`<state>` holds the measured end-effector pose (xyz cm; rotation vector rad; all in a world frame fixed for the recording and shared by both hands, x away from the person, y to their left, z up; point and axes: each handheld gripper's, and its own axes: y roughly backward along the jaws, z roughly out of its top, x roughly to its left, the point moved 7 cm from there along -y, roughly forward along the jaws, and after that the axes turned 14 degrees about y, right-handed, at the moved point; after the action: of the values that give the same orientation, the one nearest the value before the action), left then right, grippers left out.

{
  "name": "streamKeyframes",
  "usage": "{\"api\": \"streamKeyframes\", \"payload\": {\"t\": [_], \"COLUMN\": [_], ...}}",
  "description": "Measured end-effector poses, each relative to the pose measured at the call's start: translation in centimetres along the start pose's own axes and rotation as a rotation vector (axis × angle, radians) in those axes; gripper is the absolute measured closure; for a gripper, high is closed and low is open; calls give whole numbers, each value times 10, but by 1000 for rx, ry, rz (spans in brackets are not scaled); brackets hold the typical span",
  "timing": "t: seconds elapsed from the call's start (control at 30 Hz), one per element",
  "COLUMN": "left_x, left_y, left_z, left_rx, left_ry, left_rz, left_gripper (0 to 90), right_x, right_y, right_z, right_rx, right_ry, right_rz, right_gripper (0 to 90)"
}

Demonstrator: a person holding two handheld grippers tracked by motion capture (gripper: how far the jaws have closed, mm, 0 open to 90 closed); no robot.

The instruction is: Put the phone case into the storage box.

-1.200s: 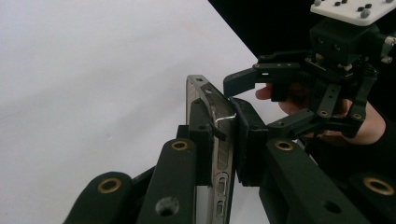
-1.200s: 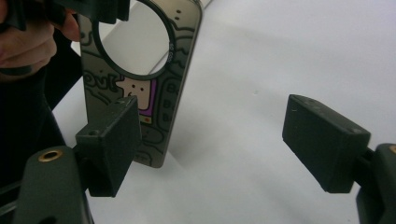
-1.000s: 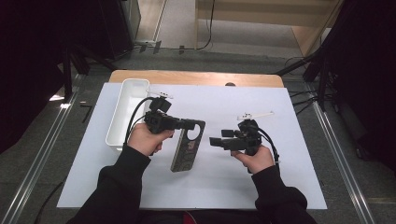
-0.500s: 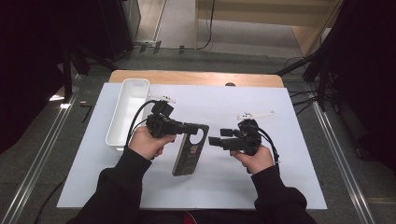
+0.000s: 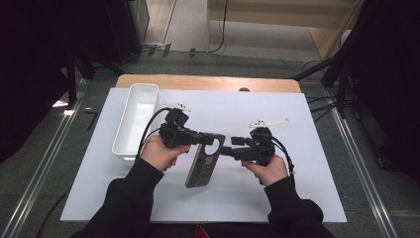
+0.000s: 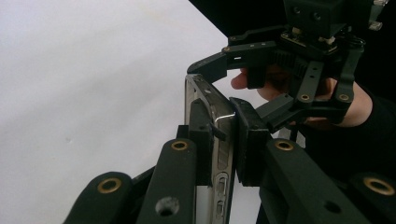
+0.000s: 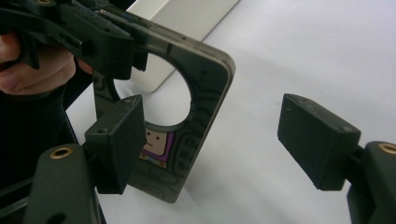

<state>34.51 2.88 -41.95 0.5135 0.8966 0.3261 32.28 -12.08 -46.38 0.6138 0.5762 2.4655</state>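
Left gripper [image 6: 223,135] clamped on the top end of a dark phone frame [image 5: 202,164], pads pressing both faces; also seen in the high view [image 5: 212,139]. Frame held tilted, top corner lifted, lower end reaching down toward the white sheet [image 5: 307,188]; contact with the sheet not clear. Round cutout near the gripped end, metal edge with side buttons visible in the left gripper view [image 6: 219,140].

Right gripper [image 7: 219,135] spread wide, gripping nothing. One pad [image 7: 119,140] just in front of the frame's face [image 7: 205,107], other pad well clear to the side over bare sheet. Seen in the high view [image 5: 229,145] pointed level at the frame's upper corner, near the left gripper's tips.

White tray [image 5: 137,119] lying along the desk's left edge, beside the left hand [image 5: 159,152]. Right hand [image 5: 270,171] nearer the desk's middle. Wooden desk top [image 5: 208,82] showing past the sheet's far edge.
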Motion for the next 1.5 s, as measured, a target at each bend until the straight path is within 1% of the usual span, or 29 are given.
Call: {"api": "streamKeyframes", "payload": {"t": [0.07,0.2,0.33,0.53,0.63,0.7,0.77,0.83,0.97,1.03,1.13,1.2,1.3,1.43,1.5], "left_x": [0,-1,-2,-4,-6,-7,-9,-10,-10,-10,-10,-10,-10,-11,-11], "left_y": [0,0,-1,-2,-2,-2,-2,-2,-2,-1,-1,-2,-3,-5,-5], "left_z": [0,0,0,0,0,0,0,0,1,1,1,1,0,0,0], "left_rx": [-4,-8,-8,-7,-6,-5,-9,-9,-18,-22,-25,-26,-22,-26,-29], "left_ry": [-4,-5,-8,-16,-14,-8,-12,-20,-32,-35,-37,-41,-52,-58,-64], "left_rz": [-1,-3,-5,-6,-15,-21,-16,-11,-1,3,7,10,18,23,24], "left_gripper": [794,794,794,794,794,794,794,794,794,794,794,794,794,794,794], "right_x": [-1,-2,-2,-2,-3,-3,-3,-2,-1,-2,-3,-3,-3,-3,-3], "right_y": [0,-2,-6,-9,-12,-13,-14,-16,-17,-17,-16,-15,-15,-13,-13], "right_z": [0,0,0,-1,-3,-3,-2,-1,-1,-1,-1,0,0,0,1], "right_rx": [-3,-6,-1,-12,-10,-14,-22,-30,-36,-36,-44,-51,-60,-68,-71], "right_ry": [-6,-2,-7,-18,-22,-32,-42,-54,-53,-56,-59,-66,-67,-61,-56], "right_rz": [-1,-8,-11,-14,-12,-8,3,14,26,18,16,33,45,42,36], "right_gripper": [233,235,238,277,304,322,340,371,422,448,511,558,623,677,684]}}
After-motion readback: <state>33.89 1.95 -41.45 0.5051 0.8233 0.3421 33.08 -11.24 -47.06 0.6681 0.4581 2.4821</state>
